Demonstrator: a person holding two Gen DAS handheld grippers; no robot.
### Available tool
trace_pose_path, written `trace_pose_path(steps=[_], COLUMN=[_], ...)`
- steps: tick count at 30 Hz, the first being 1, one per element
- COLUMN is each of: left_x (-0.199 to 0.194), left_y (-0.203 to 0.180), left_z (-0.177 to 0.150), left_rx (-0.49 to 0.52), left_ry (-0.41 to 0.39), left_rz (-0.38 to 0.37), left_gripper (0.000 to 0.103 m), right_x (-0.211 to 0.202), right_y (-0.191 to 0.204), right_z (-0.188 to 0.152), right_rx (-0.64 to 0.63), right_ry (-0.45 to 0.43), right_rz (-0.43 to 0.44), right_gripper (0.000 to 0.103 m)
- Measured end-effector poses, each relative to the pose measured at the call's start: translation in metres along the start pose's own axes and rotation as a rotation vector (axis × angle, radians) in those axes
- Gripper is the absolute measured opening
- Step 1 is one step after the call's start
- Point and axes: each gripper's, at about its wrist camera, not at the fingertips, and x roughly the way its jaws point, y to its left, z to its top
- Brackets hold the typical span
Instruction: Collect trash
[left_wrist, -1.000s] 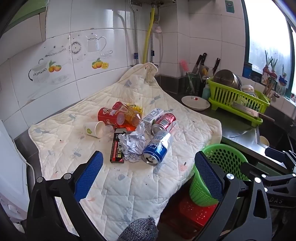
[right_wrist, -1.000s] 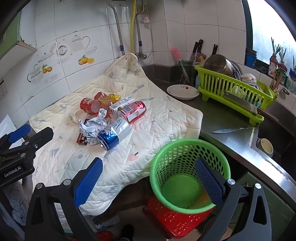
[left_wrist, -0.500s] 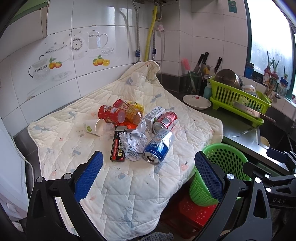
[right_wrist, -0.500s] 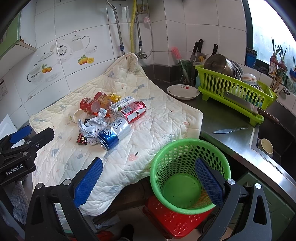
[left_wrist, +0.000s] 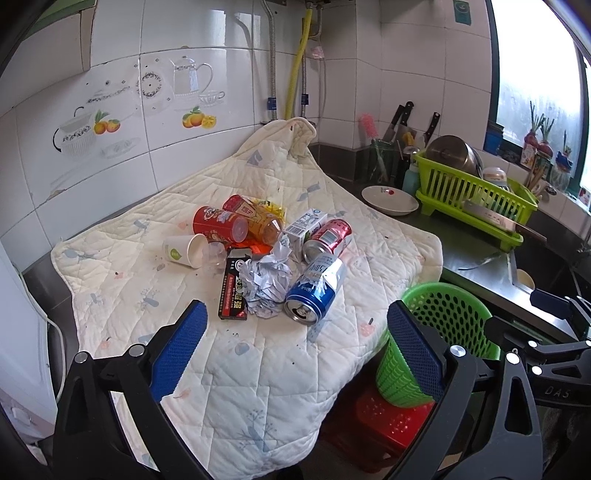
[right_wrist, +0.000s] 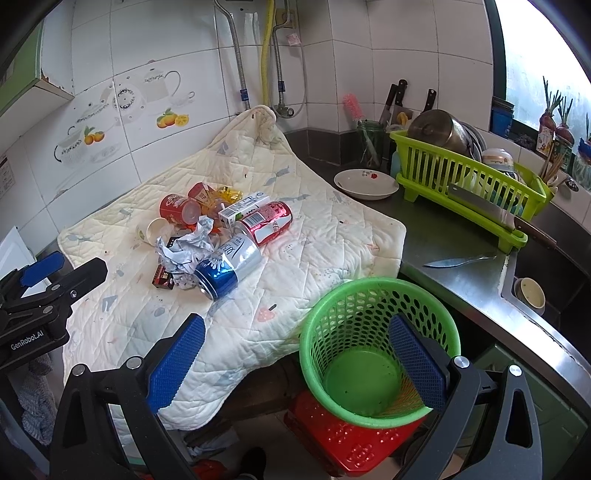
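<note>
Left gripper (left_wrist: 295, 343) spread wide and empty, hovering near of the trash heap on the quilted pad (left_wrist: 258, 369) over the worktop. Blue beer can (left_wrist: 314, 291) lying closest, just beyond the fingertips; crumpled paper (left_wrist: 267, 282) and black carton (left_wrist: 232, 291) touching to its left. Right gripper (right_wrist: 295, 358) likewise spread, empty, above the green basket (right_wrist: 332, 314) on a red stool (right_wrist: 343, 443). Labels too small to read; basket's near wall hidden behind the right finger.

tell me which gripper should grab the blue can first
Left, probably. The left gripper is open with the blue can centred just ahead of it, while the right gripper faces the green basket, the can off to its left.
</note>
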Motion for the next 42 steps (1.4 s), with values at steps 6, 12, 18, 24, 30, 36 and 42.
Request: trace_pose_path(steps=[6, 12, 18, 24, 30, 36, 42], left_x=[-0.001, 0.004, 0.006, 0.012, 0.018, 0.028, 0.036], left_y=[-0.001, 0.006, 0.014, 0.022, 0.033, 0.044, 0.048], left_z=[0.0, -0.001, 0.0, 0.003, 0.007, 0.01, 0.014], left_rx=[0.032, 0.008, -0.008, -0.012, -0.023, -0.032, -0.027], left_ry=[-0.008, 0.011, -0.003, 0.007, 0.016, 0.034, 0.046], left_rz=[0.017, -0.002, 0.003, 0.018, 0.037, 0.048, 0.052], left_gripper=[0.089, 0.085, 0.085, 0.086, 0.09, 0.09, 0.09], right_x=[0.0, 0.003, 0.009, 0.015, 0.026, 0.038, 0.049], right_y=[-0.001, 0.003, 0.006, 0.007, 0.016, 0.025, 0.031], right_z=[0.001, 0.003, 0.006, 0.009, 0.016, 0.025, 0.03], right_rx=[0.0, -0.009, -0.012, -0.013, -0.03, -0.048, -0.056], right_ry=[0.003, 0.008, 0.016, 0.023, 0.037, 0.048, 0.058], right_rz=[0.004, 0.002, -0.002, 0.0, 0.013, 0.027, 0.037], right_gripper=[0.097, 0.097, 0.097, 0.097, 0.097, 0.097, 0.097])
